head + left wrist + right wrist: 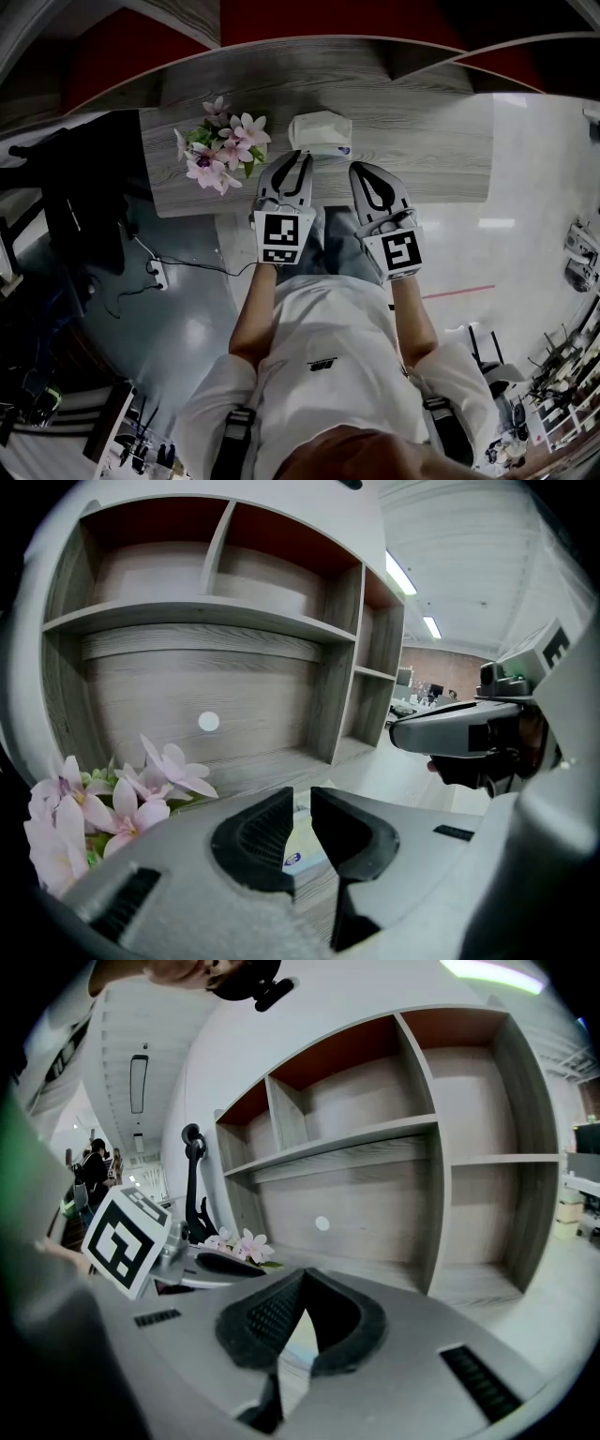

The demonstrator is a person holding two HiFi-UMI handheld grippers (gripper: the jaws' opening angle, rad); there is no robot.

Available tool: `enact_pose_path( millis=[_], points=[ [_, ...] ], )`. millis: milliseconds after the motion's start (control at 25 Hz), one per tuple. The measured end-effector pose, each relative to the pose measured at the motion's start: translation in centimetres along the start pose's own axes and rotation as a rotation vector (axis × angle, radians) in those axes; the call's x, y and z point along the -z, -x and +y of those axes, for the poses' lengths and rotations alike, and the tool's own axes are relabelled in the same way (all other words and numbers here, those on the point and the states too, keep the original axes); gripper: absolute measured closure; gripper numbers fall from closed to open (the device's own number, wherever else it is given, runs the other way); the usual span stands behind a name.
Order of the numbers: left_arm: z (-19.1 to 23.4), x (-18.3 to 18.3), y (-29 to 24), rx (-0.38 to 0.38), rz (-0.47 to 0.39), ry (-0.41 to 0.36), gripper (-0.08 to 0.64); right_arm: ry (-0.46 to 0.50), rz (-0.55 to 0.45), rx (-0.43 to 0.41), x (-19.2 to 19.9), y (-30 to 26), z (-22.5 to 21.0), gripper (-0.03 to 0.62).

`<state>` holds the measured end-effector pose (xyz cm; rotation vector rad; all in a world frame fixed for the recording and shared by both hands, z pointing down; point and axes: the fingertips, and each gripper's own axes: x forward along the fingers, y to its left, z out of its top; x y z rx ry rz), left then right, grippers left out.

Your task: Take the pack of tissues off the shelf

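Note:
The pack of tissues (320, 134) is white and soft and lies on the lowest board of the grey wooden shelf (422, 141), just right of the pink flowers (220, 145). My left gripper (299, 156) points at the pack's front edge, its tips just short of it. In the left gripper view its jaws (302, 794) stand a narrow gap apart, and the pack (305, 847) shows through that gap. My right gripper (362, 170) hovers to the right of the pack. Its jaws (302, 1275) meet at the tips with nothing held.
The flowers (122, 799) stand close on the left of the left gripper. An upright shelf divider (337, 696) rises to the right behind the pack. Above are upper compartments (375, 1082). A black stand (194, 1185) is left of the shelf, and a power strip (157, 274) lies on the floor.

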<state>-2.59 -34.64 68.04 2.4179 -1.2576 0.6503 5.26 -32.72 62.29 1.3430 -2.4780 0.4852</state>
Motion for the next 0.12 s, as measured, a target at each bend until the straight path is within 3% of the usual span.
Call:
enact_pose_path(
  millis=[120],
  points=[
    [0.04, 0.01, 0.12, -0.001, -0.001, 0.0, 0.489, 0.008, -0.006, -0.002, -0.37, -0.01, 0.14, 0.569]
  ],
)
